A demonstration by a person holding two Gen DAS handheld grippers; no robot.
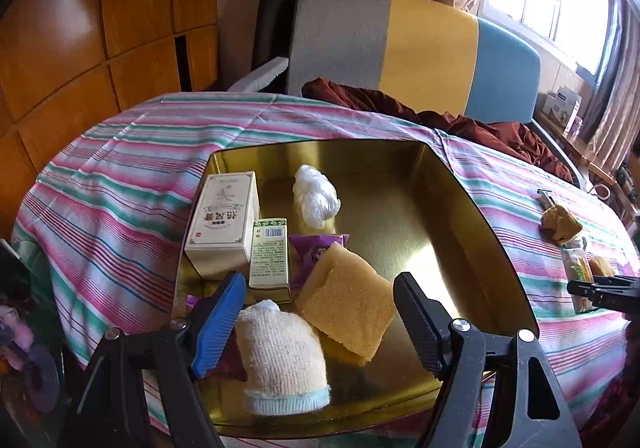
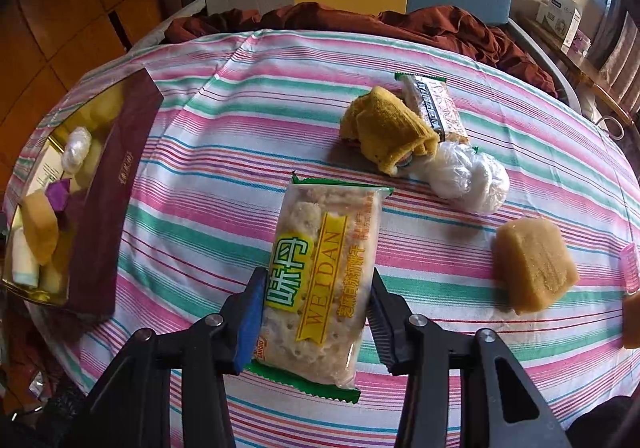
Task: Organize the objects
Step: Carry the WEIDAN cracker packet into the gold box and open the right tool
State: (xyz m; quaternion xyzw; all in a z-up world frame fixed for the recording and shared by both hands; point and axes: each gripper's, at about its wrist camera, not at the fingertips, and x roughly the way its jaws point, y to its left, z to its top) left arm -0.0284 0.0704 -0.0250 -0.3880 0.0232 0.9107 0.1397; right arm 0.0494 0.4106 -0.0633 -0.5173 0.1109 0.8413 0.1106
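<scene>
My right gripper [image 2: 316, 322] clamps the cracker packet [image 2: 320, 284]; left gripper [image 1: 320, 322] spread, nothing gripped.
Left view alone shows the gold tin [image 1: 472, 216], right half bare, rolled sock [image 1: 282, 360] near its front rim.

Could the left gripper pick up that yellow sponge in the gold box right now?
Probably yes. The left gripper has open, empty jaws just above the box, and the yellow sponge lies on top of the pile right under them, with only the rolled sock crowding it.
</scene>
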